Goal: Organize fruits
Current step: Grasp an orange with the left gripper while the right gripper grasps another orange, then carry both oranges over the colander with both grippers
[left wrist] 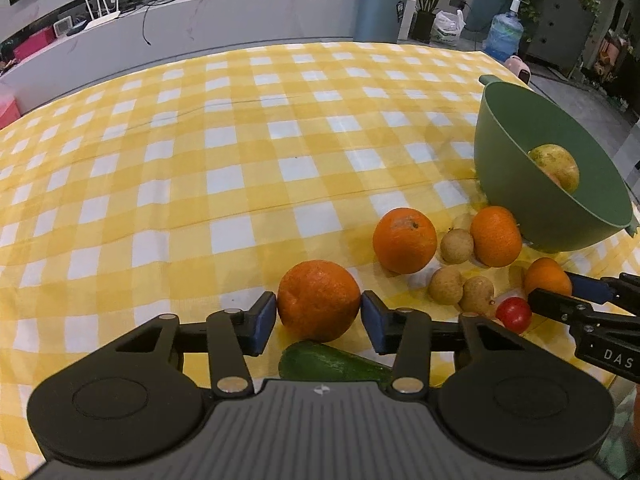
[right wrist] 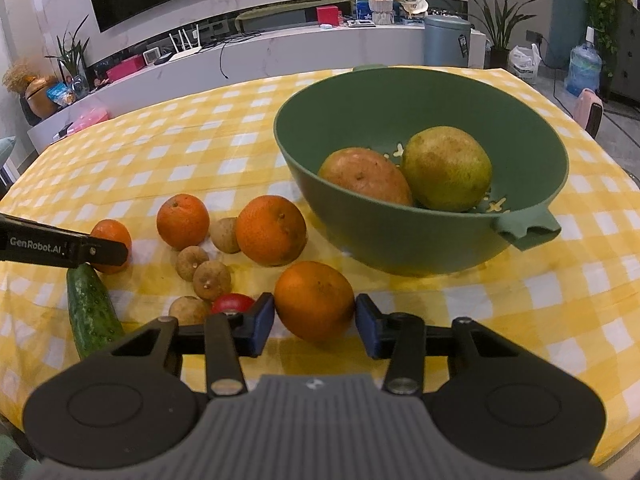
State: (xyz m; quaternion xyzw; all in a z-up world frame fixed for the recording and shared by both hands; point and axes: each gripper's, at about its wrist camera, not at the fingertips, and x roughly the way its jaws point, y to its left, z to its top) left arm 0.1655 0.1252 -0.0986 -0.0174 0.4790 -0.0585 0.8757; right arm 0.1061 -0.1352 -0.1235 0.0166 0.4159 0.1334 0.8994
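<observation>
My left gripper (left wrist: 319, 308) is shut on an orange (left wrist: 319, 300) that rests on the yellow checked cloth, both blue pads pressed to its sides. My right gripper (right wrist: 315, 312) is likewise shut on another orange (right wrist: 315, 300) in front of the green bowl (right wrist: 360, 120). The left wrist view shows that gripper (left wrist: 552, 286) and its orange (left wrist: 546, 276) at the right. Two more oranges (left wrist: 404, 240) (left wrist: 496, 236) lie between them. The bowl holds a yellow-green fruit (right wrist: 446, 168) and a reddish-brown one (right wrist: 364, 176).
Several small brown longans (left wrist: 456, 246), a cherry tomato (right wrist: 232, 302) and a cucumber (right wrist: 92, 312) lie among the oranges. One finger of the left gripper (right wrist: 100, 248) crosses the right wrist view's left edge. The table's edge runs close behind the bowl on the right.
</observation>
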